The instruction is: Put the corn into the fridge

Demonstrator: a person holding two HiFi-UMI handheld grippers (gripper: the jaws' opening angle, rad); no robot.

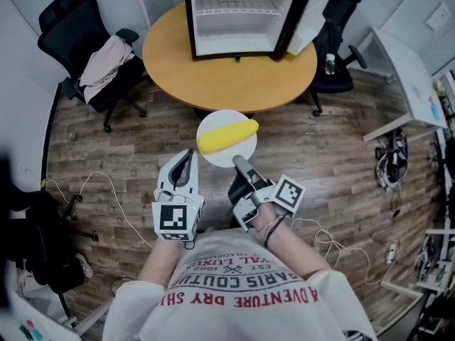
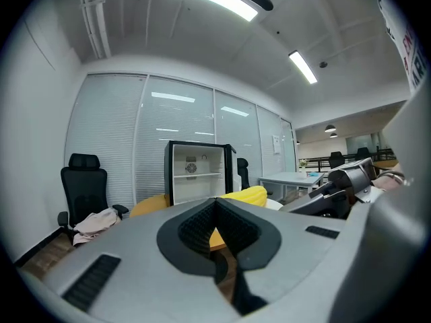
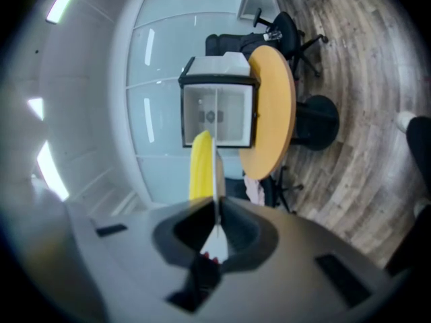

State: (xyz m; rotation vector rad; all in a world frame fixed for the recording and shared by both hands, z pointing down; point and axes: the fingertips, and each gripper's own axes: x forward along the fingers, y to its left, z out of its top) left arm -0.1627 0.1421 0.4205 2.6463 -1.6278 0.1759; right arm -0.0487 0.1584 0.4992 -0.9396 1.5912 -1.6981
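Count: one corn cob [image 1: 227, 136], one white plate [image 1: 222, 159], one open fridge [image 1: 242, 16], two claws. The cob lies on the plate, just beyond the right claw [image 1: 239, 164], which is clamped on the plate's near rim. The left claw [image 1: 187, 156] is closed and empty. The fridge stands on a round wooden table [image 1: 234, 80]. Plank floor [image 1: 334, 155], two black office chairs [image 1: 75, 27].

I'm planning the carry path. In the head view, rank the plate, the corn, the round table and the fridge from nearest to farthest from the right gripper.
1. Plate, rim clamped in the right gripper.
2. Corn, lying on that plate.
3. Round table, ahead past the plate.
4. Fridge, door open, on the table's far side.
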